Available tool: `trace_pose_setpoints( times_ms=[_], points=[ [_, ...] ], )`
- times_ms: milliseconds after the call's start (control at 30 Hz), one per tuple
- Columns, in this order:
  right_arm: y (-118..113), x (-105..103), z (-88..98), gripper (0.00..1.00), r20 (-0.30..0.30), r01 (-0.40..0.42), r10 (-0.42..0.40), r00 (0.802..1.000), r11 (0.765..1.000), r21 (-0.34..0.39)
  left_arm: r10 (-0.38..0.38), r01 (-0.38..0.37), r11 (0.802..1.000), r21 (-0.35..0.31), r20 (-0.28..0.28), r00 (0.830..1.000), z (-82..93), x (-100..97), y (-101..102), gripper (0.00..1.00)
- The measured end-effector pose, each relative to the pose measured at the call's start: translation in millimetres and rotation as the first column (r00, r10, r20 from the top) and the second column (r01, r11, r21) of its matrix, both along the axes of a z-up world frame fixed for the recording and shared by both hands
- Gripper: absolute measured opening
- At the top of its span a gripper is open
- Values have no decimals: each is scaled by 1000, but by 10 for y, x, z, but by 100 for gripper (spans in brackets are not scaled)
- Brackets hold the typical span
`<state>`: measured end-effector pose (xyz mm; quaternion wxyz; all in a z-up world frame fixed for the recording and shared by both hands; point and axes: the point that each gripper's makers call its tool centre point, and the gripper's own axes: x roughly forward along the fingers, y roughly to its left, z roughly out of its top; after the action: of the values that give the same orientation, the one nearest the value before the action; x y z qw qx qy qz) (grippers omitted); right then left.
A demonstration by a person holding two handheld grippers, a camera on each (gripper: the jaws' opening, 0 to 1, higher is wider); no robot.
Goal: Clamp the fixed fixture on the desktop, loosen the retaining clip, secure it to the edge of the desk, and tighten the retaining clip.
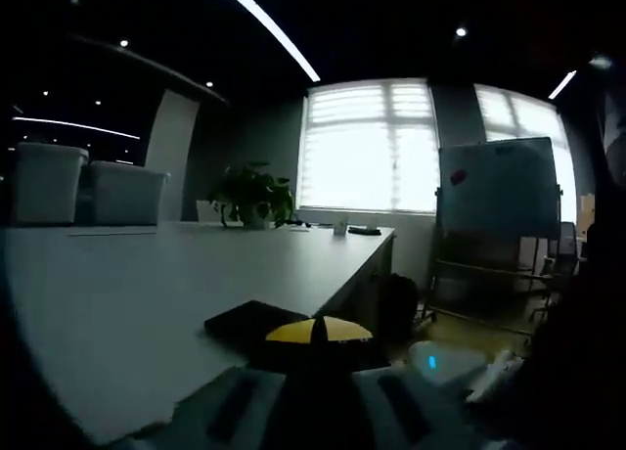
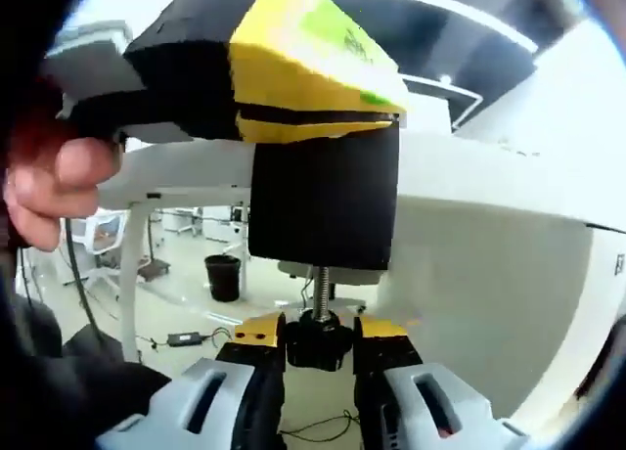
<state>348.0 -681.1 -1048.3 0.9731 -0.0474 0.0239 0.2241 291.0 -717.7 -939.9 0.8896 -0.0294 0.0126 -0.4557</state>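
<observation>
Fixture, black with a yellow top, already sits hooked over the table edge, its body hanging below in the right gripper view and its yellow cap peeking above the tabletop in the left gripper view. The right claw is pinching the black knob on the threaded screw underneath, so placement looks done and tightening the retaining clip is what remains. The left claw sits against the fixture's near end, though whether it grips I cannot tell.

No text, label, brand, number or sign is legible in either view.
</observation>
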Motion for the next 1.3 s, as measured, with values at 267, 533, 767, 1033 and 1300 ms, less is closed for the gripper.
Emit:
trace_pose_setpoints(
  times_ms=[267,533,767,1033,1300],
  points=[
    [101,-38,8,24,13,-362,362,932,932,-19,18,-18,1000,2,-3,1000,-14,33,8,1],
    [161,-144,10,24,14,-665,665,746,746,7,35,-35,999,9,-18,999,-38,76,29,1],
    [202,-211,19,25,19,-731,732,682,682,-22,37,-37,998,45,-8,999,-51,79,24,1],
    [-84,-14,67,50,94,-365,371,924,928,-80,42,-42,998,41,-2,999,-57,69,14,1],
    [-52,-227,57,51,96,26,-23,995,999,-29,50,-51,998,34,23,998,-59,53,46,1]
  ],
)
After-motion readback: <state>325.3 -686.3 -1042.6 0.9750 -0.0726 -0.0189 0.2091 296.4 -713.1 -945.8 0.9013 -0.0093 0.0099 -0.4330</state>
